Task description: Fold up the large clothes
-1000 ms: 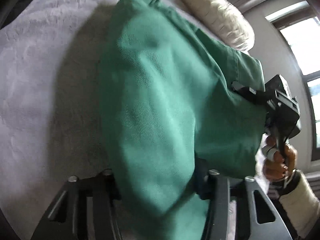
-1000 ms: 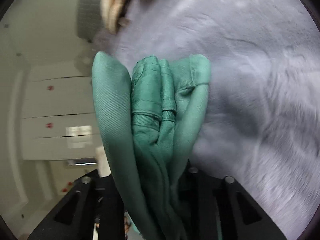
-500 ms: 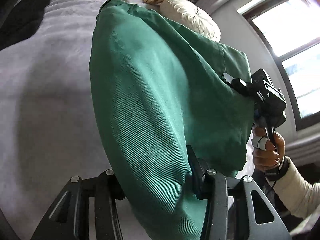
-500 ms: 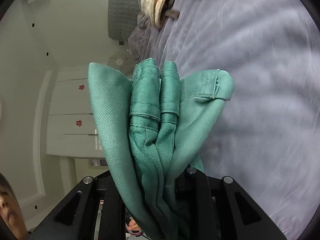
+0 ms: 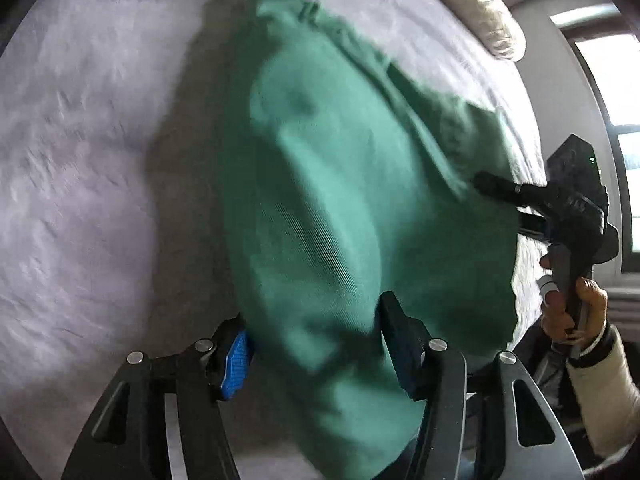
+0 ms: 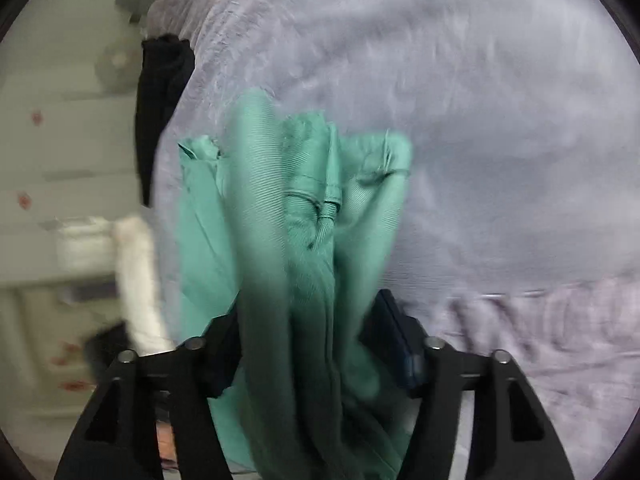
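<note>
Green garment held up over the bed

My left claw (image 5: 316, 344) and right claw (image 6: 308, 332) each clamp the bunched green garment (image 5: 340, 200) above the grey bedspread (image 5: 88, 152).

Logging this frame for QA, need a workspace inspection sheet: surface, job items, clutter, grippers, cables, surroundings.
Surface: bed with pale grey cover, wrinkled.
Job's things: green garment, bunched in several layers, held up between both grippers; its far end reaches the bed. Both views are motion-blurred.
Clutter: cream pillow at the bed's far edge; dark cloth hanging over the bed's edge.
Grippers: left gripper shut on the garment; right gripper shut on a thick bundle of it, hem edges showing. Right hand grips its handle.
Cables: nothing seen.
Surroundings: window in the left view; white cabinet with small red marks in the right view.
</note>
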`<state>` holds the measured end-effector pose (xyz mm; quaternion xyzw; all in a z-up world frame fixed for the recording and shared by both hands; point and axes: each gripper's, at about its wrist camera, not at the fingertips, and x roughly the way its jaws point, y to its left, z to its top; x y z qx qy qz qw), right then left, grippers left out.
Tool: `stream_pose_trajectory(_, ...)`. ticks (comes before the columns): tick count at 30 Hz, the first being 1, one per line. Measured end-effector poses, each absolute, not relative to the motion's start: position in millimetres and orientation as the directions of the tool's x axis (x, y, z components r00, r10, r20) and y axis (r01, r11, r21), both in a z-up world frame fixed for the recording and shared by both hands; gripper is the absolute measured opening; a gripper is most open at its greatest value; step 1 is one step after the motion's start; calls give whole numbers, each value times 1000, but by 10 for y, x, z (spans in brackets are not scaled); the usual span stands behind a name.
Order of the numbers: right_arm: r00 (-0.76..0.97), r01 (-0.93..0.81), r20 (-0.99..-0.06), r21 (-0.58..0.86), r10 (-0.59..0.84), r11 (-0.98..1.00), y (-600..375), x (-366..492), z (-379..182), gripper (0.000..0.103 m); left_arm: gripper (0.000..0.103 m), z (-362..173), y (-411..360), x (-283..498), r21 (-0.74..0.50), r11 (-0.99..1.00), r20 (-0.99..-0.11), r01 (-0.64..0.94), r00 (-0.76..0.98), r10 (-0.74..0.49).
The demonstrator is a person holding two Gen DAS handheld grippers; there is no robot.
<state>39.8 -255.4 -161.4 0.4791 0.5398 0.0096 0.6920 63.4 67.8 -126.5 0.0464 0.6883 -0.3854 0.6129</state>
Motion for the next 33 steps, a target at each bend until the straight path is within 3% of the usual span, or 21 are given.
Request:
stream_pose_trajectory(3, 413, 488, -832, 545, 370, 681, -2564, 332, -1266, 66, 59, -1069, 677, 739, -422, 698, -896, 579, -148, -419)
stream_pose_trajectory(7, 484, 462, -799, 579, 356, 672, -2668, 390, -1108, 62, 59, -940, 724, 1053, -336, 743, -909, 579, 8, -418)
stream_pose_trajectory(8, 473, 459, -795, 590, 379, 664, -2689, 403, -1184, 34, 59, -983, 751, 1140, -316, 756, -914, 573, 30, -405)
stream_pose_trajectory(9, 465, 454, -788, 604, 403, 655, -2633, 449, -1245, 14, 59, -1022, 701, 1178, -294, 772, -920, 564, 52, -388)
stream_pose_trajectory(10, 450, 452, -784, 613, 427, 648, -2605, 482, -1293, 11, 59, -1080, 667, 1220, -273, 784, -927, 558, 63, -369)
stream_pose_trajectory(15, 447, 404, -844, 485, 296, 776, -2486, 560, -1150, 10, 59, -1319, 152, 1117, -240, 758, -934, 607, 68, -350)
stream_pose_trajectory(19, 382, 493, -860, 498, 338, 713, -2743, 448, -1652, 13, 67, -1469, 34, 999, -215, 755, -940, 620, 79, -333)
stream_pose_trajectory(23, 412, 533, -812, 583, 413, 613, -2886, 342, -1791, 16, 67, -1334, 132, 945, -192, 756, -950, 625, 76, -304)
stream_pose_trajectory(30, 412, 504, -831, 549, 373, 666, -2768, -11, -1148, 19, 67, -973, 539, 542, -241, 693, -944, 679, 1, -329)
stream_pose_trajectory(33, 414, 434, -825, 549, 384, 714, -2494, -97, -882, 19, 67, -1069, 655, 178, -209, 644, -963, 736, -38, -269)
